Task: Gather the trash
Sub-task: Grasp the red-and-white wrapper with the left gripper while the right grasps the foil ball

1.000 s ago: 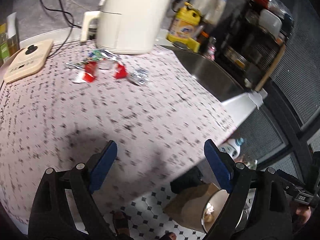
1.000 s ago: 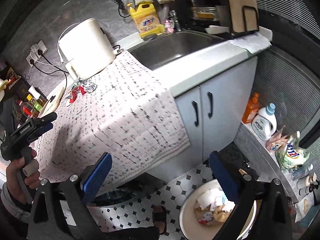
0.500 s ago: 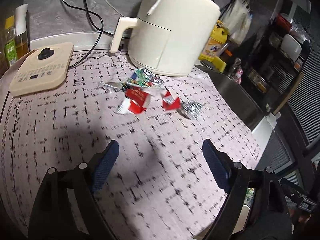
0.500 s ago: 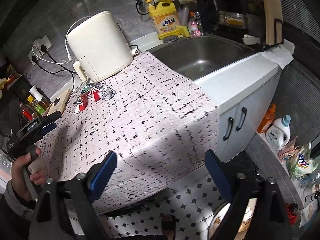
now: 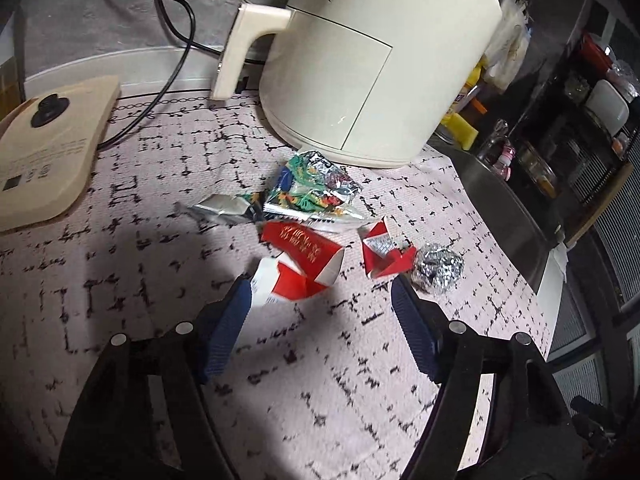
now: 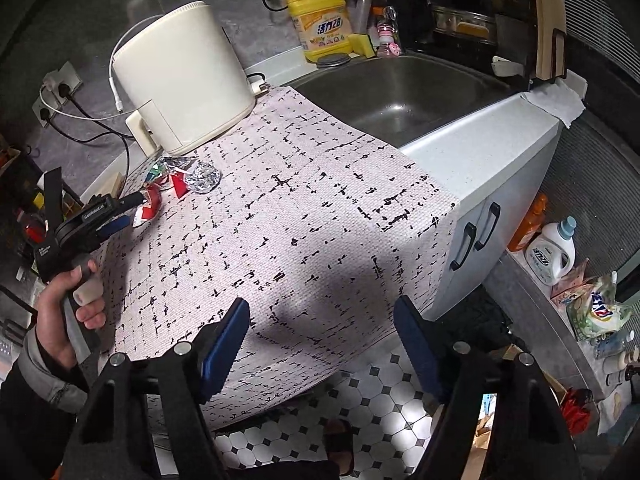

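A: Status, nearest first: our left gripper (image 5: 320,300) has advanced across the mottled pink-and-black counter mat (image 5: 320,380), so the litter that sat far up the mat a second ago now lies at its fingertips. Its jaws are closing but grip nothing; the torn red-and-white carton (image 5: 298,268) sits just ahead, beside the left finger.

B: And our right gripper (image 6: 322,320)?

A: It hovers at the mat's near edge, well apart from the litter; jaws closing, nothing between them. We judge the first pickup is about to start.

B: What lies beyond the carton?

A: A small red folded carton scrap (image 5: 384,254), touching a crumpled silver foil ball (image 5: 438,268); then a crinkled multicoloured foil snack wrapper (image 5: 312,190) and a flat silver wrapper strip (image 5: 218,208).

B: Obstructions?

A: The cream plastic air fryer (image 5: 372,56) stands just behind the wrappers. A beige flat scale (image 5: 44,152) and a black cable (image 5: 168,52) lie left.
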Available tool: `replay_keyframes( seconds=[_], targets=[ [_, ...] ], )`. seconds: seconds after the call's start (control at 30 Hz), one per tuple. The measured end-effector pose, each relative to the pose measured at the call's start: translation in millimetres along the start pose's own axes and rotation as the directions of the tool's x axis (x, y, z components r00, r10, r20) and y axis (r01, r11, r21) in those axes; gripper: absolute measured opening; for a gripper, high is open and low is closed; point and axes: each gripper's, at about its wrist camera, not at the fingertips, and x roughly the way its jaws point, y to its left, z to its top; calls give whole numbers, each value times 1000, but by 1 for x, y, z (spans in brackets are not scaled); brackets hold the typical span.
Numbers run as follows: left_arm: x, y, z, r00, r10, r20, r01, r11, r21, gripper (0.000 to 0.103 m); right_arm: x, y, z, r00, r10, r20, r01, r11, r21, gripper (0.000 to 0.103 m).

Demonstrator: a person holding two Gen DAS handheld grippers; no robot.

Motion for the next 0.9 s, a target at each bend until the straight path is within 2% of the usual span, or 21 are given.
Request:
replay_keyframes(
  seconds=[0.13,0.23,0.3,0.33,0.37,0.43,0.5,0.73,0.9],
  targets=[
    [14,-7,7,1000,11,-1,-11,1000,27,72,1,4,5,1000,-10,4,10,1000,-1,73],
    [23,-10,12,998,60,15,-61,997,41,72,3,7,9,1000,-15,2,15,1000,1,73],
    [25,-10,16,994,104,30,-105,994,40,67,6,11,13,1000,-10,-1,10,1000,-5,73],
    [26,-9,17,992,118,32,-119,992,40,58,8,14,15,1000,-7,-1,7,1000,-12,73],
    [26,-7,18,990,136,32,-137,990,36,44,10,17,18,1000,-2,-1,2,1000,-22,73],
    [26,-1,18,991,128,26,-129,991,19,34,13,24,22,1000,8,0,-8,999,-38,73],
    [22,4,18,994,112,20,-112,994,5,8,17,31,27,1000,21,-2,-21,998,-57,73],
    [-17,24,6,996,69,54,-67,997,-34,5,34,55,43,997,78,-20,-80,989,-121,72],
    [-49,45,-9,994,85,70,-79,993,-86,4,51,79,56,990,132,-39,-137,975,-173,66]
  ],
)
